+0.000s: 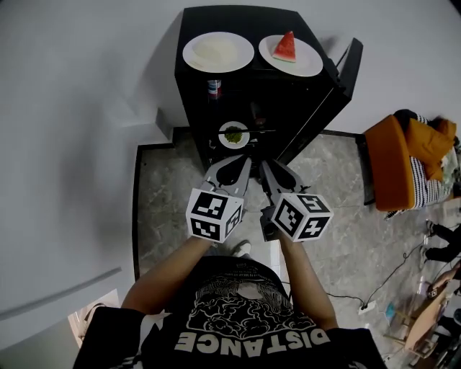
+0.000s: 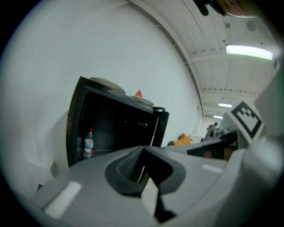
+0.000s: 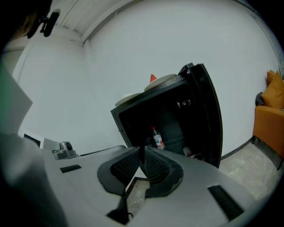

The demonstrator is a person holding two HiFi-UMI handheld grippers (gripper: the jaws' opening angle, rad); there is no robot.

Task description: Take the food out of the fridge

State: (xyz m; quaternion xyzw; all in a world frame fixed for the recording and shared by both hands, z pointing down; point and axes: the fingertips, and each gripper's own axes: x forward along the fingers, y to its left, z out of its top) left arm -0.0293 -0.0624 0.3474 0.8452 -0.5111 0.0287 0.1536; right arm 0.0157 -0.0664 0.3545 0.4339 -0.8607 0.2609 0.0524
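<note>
A black mini fridge (image 1: 252, 21) stands against the wall with its door (image 1: 324, 101) swung open to the right. Inside I see a small bottle (image 1: 215, 88) and, lower down, a white plate of green food (image 1: 234, 135). On top of the fridge rest a plate of pale food (image 1: 217, 52) and a plate with a watermelon slice (image 1: 286, 47). My left gripper (image 1: 229, 169) and right gripper (image 1: 275, 175) hang side by side just in front of the opening, both shut and empty. The bottle (image 3: 156, 138) also appears in the right gripper view beyond the right gripper (image 3: 142, 150).
An orange chair (image 1: 392, 162) piled with clothing stands to the right. Cables and a power strip (image 1: 367, 306) lie on the stone floor at lower right. The white wall runs behind and to the left of the fridge.
</note>
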